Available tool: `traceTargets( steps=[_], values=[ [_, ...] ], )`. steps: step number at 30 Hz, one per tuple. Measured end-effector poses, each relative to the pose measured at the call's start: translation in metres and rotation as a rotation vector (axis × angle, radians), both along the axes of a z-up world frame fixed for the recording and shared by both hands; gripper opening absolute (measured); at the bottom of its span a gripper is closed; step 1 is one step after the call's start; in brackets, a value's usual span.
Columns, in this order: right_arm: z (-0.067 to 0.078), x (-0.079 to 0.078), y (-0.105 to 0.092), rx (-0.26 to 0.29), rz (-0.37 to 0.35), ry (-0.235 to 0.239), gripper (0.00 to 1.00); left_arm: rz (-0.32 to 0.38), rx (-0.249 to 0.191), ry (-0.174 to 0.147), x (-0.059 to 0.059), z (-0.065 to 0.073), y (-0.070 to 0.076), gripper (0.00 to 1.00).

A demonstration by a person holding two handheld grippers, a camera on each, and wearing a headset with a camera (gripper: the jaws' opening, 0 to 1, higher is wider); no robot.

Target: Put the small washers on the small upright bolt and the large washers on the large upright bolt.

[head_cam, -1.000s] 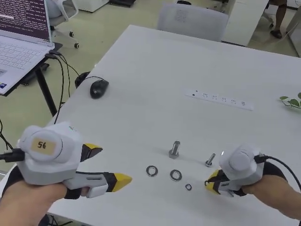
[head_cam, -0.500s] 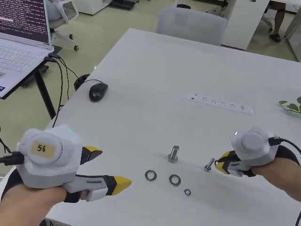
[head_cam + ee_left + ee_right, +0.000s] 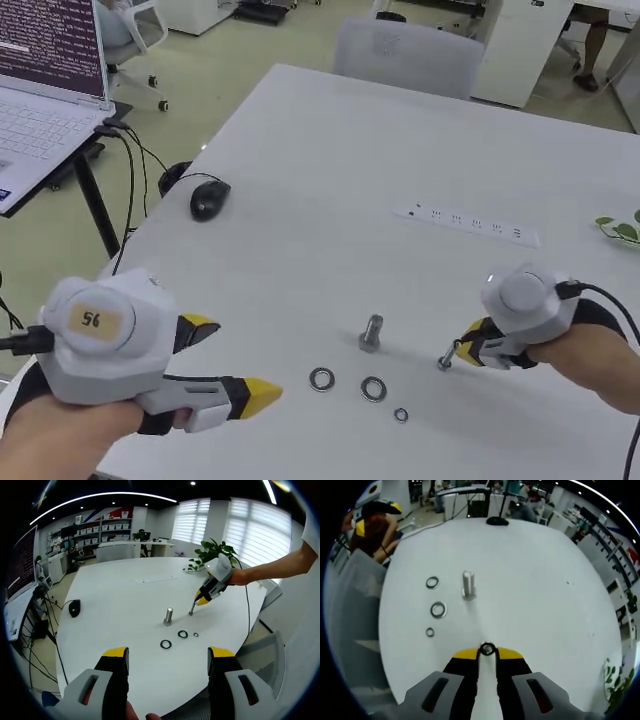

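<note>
the right gripper (image 3: 468, 350) has narrow jaws that pinch a small ring, it seems a small washer (image 3: 487, 649), just beside the top of the small bolt (image 3: 444, 358). ahead of its jaws stand the large bolt (image 3: 467, 584), 2 large washers (image 3: 438, 610) and 1 loose small washer (image 3: 430, 632). the left gripper (image 3: 231, 358) is wide open and holds nothing, well apart from them.

Left gripper (image 3: 167, 656): jaws stand wide apart, yellow tips over the near edge of the white table (image 3: 115, 587). Large upright bolt (image 3: 168, 616) mid-table. Small upright bolt (image 3: 191, 609) just right of it, with the right gripper (image 3: 200, 600) tips at its top. Lying flat nearer: left large washer (image 3: 165, 644), right large washer (image 3: 183, 634), small washer (image 3: 195, 634). Mouse (image 3: 74, 608) at far left.
</note>
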State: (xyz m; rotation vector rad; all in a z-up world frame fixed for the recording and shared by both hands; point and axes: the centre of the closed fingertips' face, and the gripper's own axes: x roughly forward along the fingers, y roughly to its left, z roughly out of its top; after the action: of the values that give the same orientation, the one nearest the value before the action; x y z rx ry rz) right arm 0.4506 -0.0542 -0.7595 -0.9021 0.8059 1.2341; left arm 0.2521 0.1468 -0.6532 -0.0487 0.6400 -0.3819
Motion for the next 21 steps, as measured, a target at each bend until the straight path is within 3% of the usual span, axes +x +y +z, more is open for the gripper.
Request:
traceTargets(
  steps=[21],
  values=[
    [-0.0064,0.0042,0.0023,-0.038,0.007,0.007,0.13,0.012,0.001,0.004,-0.0054,-0.0004,0.0039,0.63]
  ],
)
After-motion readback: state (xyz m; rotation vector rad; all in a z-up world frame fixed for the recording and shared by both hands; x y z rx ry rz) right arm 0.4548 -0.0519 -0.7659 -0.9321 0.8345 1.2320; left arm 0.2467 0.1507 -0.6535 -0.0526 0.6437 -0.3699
